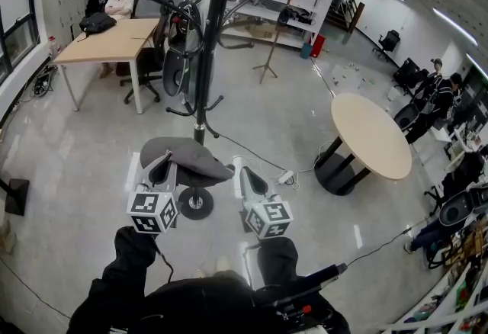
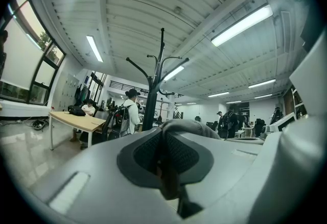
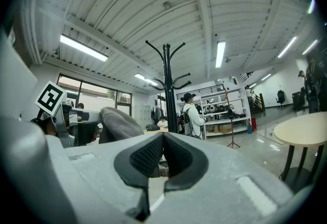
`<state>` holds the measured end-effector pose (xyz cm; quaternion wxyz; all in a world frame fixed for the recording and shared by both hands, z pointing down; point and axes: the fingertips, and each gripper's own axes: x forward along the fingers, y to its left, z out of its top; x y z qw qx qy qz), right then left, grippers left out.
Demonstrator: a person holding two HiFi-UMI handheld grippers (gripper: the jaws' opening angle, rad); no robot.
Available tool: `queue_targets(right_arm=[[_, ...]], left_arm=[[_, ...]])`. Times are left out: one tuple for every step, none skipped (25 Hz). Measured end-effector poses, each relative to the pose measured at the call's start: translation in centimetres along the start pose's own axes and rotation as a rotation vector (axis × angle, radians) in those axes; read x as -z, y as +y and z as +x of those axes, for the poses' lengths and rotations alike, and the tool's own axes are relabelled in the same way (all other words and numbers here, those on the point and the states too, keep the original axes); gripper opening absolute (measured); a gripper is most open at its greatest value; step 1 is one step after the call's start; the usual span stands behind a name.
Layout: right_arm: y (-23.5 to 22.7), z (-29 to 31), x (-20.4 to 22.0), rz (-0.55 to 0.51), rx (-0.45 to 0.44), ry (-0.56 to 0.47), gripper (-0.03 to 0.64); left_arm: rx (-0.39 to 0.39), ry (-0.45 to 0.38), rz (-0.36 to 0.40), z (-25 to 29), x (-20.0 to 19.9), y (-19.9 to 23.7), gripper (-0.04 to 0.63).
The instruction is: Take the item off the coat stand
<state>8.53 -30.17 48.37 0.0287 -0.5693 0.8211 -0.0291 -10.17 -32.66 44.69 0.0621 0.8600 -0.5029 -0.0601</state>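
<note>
A round pale wooden table (image 1: 374, 134) stood at right; a rectangular wooden desk (image 1: 107, 43) bore a black bag (image 1: 97, 22)

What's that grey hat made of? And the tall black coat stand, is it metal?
The grey hat looks like soft cloth, maybe wool or felt: matte, and it sags where the left hand-held gripper pinches it. The black coat stand is probably painted metal: thin, stiff curved hooks and a smooth, slightly shiny pole.
</note>
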Motion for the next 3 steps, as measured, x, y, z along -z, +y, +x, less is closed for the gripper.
queue_targets(right_arm=[[0.03, -0.02, 0.02, 0.0, -0.001, 0.0, 0.002], [0.04, -0.05, 0.05, 0.0, -0.001, 0.0, 0.002], [0.06, -0.08, 0.09, -0.001, -0.001, 0.0, 0.002]], left_arm=[[0.0, 0.0, 0.001, -0.03, 0.04, 0.0, 0.017], [0.0, 0.001, 0.001, -0.06, 0.1, -0.01, 0.018], [0.0, 0.001, 0.001, -0.09, 0.16, -0.01, 0.017]])
